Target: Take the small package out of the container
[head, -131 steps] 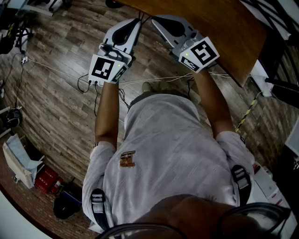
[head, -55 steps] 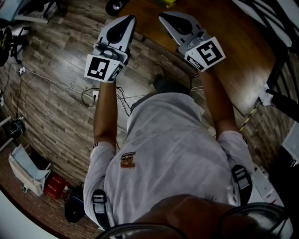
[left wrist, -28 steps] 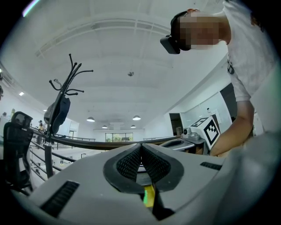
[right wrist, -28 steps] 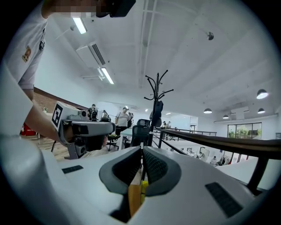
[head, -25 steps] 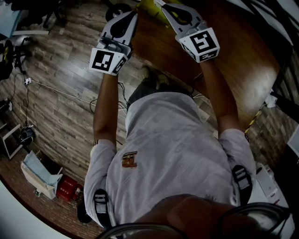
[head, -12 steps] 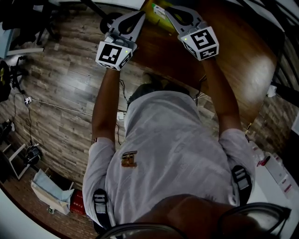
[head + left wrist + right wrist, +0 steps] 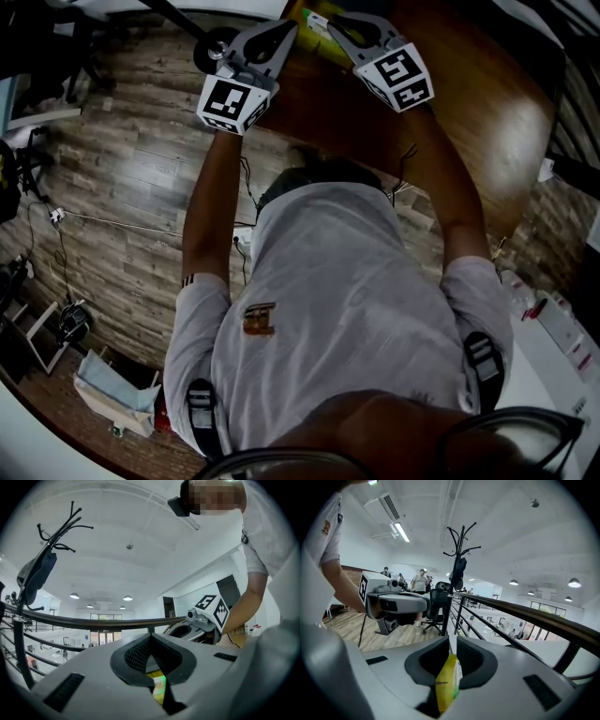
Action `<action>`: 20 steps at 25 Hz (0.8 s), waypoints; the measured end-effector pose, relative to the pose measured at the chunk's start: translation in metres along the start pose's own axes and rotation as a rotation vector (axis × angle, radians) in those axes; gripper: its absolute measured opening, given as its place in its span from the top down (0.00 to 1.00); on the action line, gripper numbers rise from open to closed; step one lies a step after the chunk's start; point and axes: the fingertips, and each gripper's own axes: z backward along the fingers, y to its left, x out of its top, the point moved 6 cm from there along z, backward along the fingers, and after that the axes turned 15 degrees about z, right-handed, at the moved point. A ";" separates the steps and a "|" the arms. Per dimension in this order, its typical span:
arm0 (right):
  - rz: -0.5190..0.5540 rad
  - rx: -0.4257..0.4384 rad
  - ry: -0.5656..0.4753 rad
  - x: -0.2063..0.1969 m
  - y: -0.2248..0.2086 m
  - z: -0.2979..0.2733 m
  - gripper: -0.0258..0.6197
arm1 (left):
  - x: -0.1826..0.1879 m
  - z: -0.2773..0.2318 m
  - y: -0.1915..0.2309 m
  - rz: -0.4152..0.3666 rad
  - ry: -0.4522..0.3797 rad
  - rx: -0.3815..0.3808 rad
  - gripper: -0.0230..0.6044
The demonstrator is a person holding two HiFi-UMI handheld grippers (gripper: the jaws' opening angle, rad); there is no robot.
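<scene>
Over the wooden table [image 7: 473, 108]: holding left gripper [image 7: 287, 26] and right gripper [image 7: 332, 21] pinched shut (nothing gripped), tips flanking the yellow small package [image 7: 312, 22].

— Looked like what kind of place?
— Read as a big open office, up on a gallery level. Spotted a dark handrail [image 7: 525, 613] on metal posts [image 7: 461, 615], with a bright lower hall [image 7: 506, 630] past it.
— Saw anything more office-like?
— Plenty. Picked out a wheeled office chair [image 7: 436, 603], a coat stand [image 7: 461, 550] with a dark garment [image 7: 458, 576] hung on it, and a few people [image 7: 423, 581] standing about further back. Noted a white ceiling [image 7: 497, 517] with round downlights [image 7: 574, 582], a strip light [image 7: 401, 531] and a slotted air vent [image 7: 389, 506]. Caught glazed doors [image 7: 105, 637] at the far end, too. Underfoot, found grey wood-plank flooring [image 7: 122, 178] with loose cables [image 7: 122, 223] trailing across, next to a brown wooden table [image 7: 469, 103].
</scene>
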 end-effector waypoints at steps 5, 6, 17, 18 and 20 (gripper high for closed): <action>-0.009 0.061 0.071 -0.022 -0.009 -0.016 0.78 | -0.002 -0.013 0.008 0.013 0.010 0.025 0.93; -0.007 0.076 0.086 -0.025 -0.009 -0.020 0.77 | -0.002 -0.015 0.010 0.015 0.011 0.026 0.93; 0.030 0.181 0.299 -0.070 -0.019 -0.062 0.64 | -0.017 -0.038 0.028 0.044 0.030 0.034 0.93; 0.032 0.195 0.319 -0.073 -0.018 -0.066 0.64 | -0.019 -0.039 0.030 0.047 0.031 0.034 0.93; 0.030 0.224 0.351 -0.080 -0.018 -0.075 0.64 | -0.022 -0.042 0.032 0.051 0.037 0.035 0.93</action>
